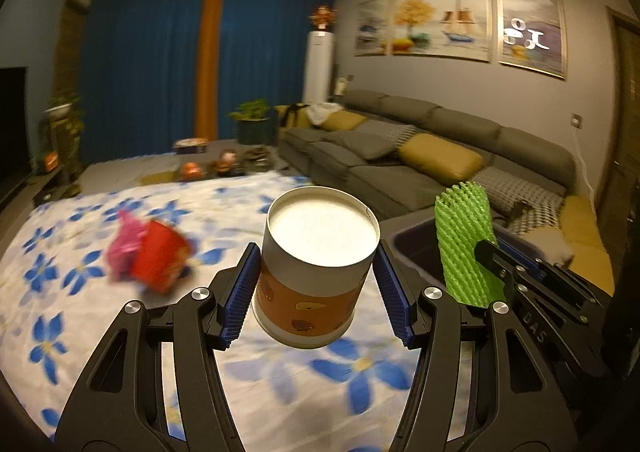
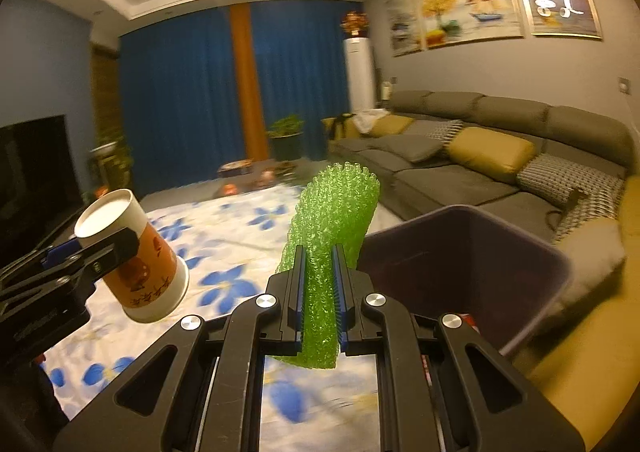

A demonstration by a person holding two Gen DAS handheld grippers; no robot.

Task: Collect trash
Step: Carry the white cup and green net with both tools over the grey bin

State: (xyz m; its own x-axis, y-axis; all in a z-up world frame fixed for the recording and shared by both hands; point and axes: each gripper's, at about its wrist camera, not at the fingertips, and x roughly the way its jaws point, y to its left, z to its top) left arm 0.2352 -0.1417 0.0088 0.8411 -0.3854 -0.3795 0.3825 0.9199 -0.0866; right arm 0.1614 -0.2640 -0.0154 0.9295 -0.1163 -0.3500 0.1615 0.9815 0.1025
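The left gripper (image 1: pixel 316 288) clamps the paper cup (image 1: pixel 318 268) above the flowered cloth (image 1: pixel 100 332); the right gripper (image 2: pixel 320 292) pinches green foam netting (image 2: pixel 332 228) near the dark bin (image 2: pixel 472 252). Carry each well over the bin's rim at the right before letting go; the bin looks nearly empty, though its bottom is hard to see.

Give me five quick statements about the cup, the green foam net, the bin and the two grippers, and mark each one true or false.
1. The left gripper holds a paper cup. True.
2. The cup is held with its open mouth up. False: its closed base faces up and away, so it is held upside down.
3. The right gripper is clamped on a green foam net. True.
4. The net already lies inside the bin. False: it is between the right gripper's pads, left of the bin.
5. A red and pink wrapper lies on the flowered cloth. True.
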